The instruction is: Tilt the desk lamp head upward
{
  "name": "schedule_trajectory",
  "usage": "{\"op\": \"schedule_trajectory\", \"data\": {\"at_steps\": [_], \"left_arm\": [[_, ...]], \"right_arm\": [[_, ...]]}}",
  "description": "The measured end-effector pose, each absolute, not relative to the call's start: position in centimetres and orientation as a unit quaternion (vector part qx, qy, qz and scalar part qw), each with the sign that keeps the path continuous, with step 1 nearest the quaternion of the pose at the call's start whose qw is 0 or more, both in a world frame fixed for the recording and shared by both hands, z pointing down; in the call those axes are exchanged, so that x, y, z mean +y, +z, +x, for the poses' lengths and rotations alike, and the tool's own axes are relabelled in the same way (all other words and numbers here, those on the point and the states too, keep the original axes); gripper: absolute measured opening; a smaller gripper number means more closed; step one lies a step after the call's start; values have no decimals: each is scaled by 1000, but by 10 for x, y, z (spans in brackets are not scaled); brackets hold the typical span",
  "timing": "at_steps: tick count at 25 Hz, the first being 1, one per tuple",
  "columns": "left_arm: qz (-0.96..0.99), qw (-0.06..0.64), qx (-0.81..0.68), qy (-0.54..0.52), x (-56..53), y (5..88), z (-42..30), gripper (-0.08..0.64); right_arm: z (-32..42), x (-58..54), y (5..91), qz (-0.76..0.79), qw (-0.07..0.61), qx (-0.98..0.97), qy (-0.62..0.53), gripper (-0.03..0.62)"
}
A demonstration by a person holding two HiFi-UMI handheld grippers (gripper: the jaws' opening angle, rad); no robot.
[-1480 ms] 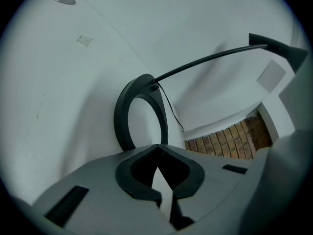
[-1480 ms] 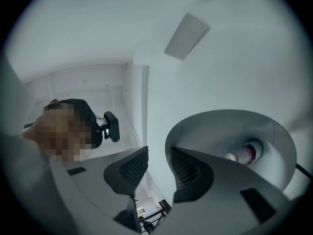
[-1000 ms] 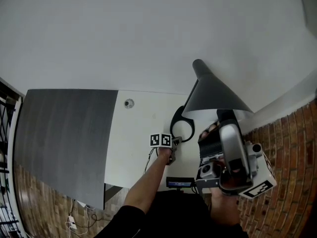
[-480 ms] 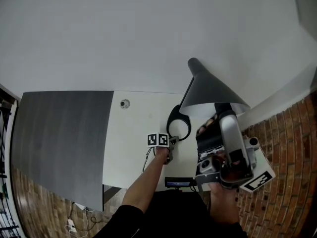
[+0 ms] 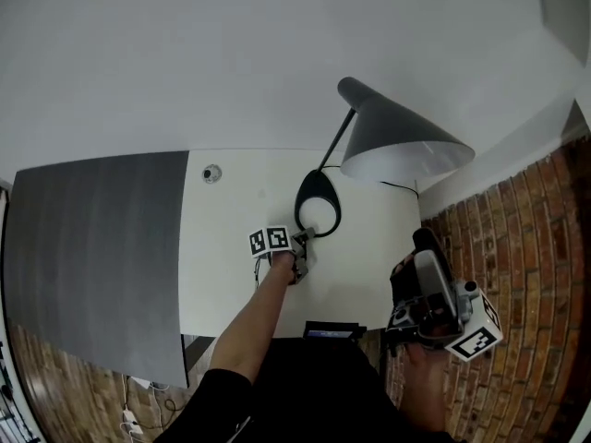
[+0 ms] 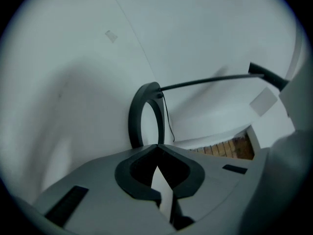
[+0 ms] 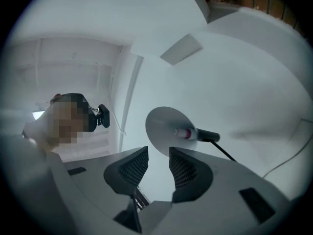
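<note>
Desk lamp sits far right on the white table: ring base flat, cone head up on its thin arm. Left tool is pinched together on nothing, tips right at the base's near edge. Right tool hangs off the table's near right over the brick floor, jaws apart and empty, aimed up at the head's open side.

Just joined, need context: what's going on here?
A person works on a desk lamp with two handheld grippers. The left gripper is shut, its tips at the rim of the lamp's ring base on the white desk, apparently steadying it. The right gripper is open and empty, low at the desk's right edge, clear of the lamp head.
</note>
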State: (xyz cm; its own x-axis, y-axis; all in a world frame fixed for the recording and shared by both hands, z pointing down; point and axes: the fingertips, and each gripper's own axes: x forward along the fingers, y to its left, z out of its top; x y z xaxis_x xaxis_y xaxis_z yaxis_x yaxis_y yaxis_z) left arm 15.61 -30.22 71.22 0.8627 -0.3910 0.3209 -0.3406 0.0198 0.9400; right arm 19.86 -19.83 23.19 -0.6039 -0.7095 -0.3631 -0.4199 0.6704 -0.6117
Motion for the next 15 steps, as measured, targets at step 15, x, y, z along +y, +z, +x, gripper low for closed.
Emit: {"op": "schedule_trajectory", "data": {"at_steps": [15], "left_arm": [[713,610,-195,-286,-239,587,79,11]], "right_arm": [[271,-129,356,-470,264,769,-344,137]]}}
